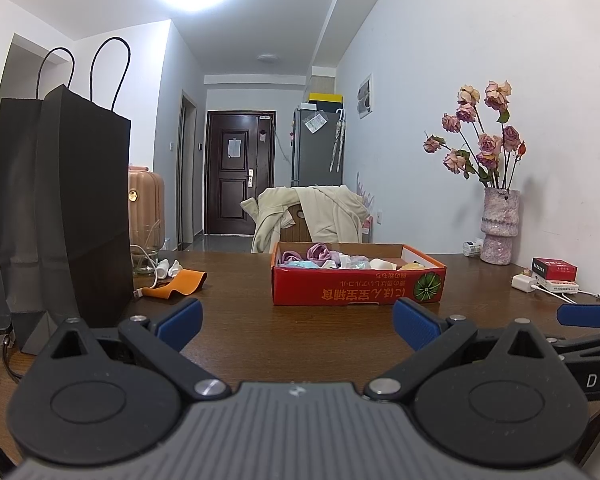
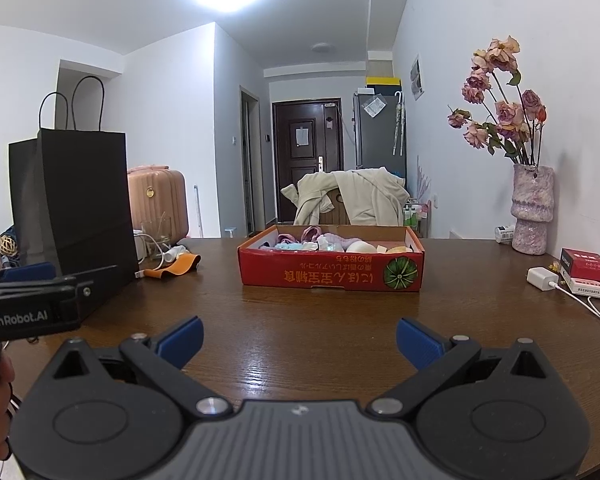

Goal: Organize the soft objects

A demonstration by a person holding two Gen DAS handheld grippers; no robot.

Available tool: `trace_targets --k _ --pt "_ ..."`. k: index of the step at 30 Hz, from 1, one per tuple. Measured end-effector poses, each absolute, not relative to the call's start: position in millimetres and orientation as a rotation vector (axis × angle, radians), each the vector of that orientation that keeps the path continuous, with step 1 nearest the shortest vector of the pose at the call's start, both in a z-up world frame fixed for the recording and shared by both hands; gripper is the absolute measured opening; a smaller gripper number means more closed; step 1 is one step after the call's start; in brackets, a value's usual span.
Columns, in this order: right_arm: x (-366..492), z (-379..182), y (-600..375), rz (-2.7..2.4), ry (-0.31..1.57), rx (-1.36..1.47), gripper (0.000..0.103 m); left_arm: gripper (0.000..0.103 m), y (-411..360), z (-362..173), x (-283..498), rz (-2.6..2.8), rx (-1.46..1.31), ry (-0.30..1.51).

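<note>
A shallow red cardboard box (image 1: 356,284) (image 2: 328,274) stands on the brown wooden table (image 1: 300,340) (image 2: 300,332), ahead of both grippers. Inside lie several soft objects (image 1: 320,258) (image 2: 320,242) in pink, purple, light blue, white and yellow. My left gripper (image 1: 298,326) hovers open over the table short of the box, nothing between its blue pads. My right gripper (image 2: 300,342) is likewise open and empty, a little further back. Each gripper shows at the edge of the other's view.
A tall black paper bag (image 1: 72,208) (image 2: 76,204) stands at the left. An orange strap (image 1: 180,282) and white cable lie beside it. At the right are a vase of dried roses (image 1: 498,224) (image 2: 532,210), a red carton (image 2: 584,266) and a white charger (image 2: 542,278). A chair with a cream garment (image 1: 312,212) is behind the table.
</note>
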State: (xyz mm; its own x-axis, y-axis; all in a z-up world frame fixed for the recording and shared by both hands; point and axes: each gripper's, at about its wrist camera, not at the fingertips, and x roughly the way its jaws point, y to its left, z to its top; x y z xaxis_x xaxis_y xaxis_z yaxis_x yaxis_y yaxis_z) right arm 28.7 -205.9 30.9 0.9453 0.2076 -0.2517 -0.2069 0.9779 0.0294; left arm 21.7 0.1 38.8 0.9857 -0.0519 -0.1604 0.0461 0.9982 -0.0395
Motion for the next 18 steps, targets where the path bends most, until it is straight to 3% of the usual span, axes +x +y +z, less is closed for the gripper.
trace_targets --k 18 --pt "27.5 34.1 -206.1 0.213 0.234 0.006 0.103 0.103 -0.4 42.0 13.8 -0.058 -0.018 0.102"
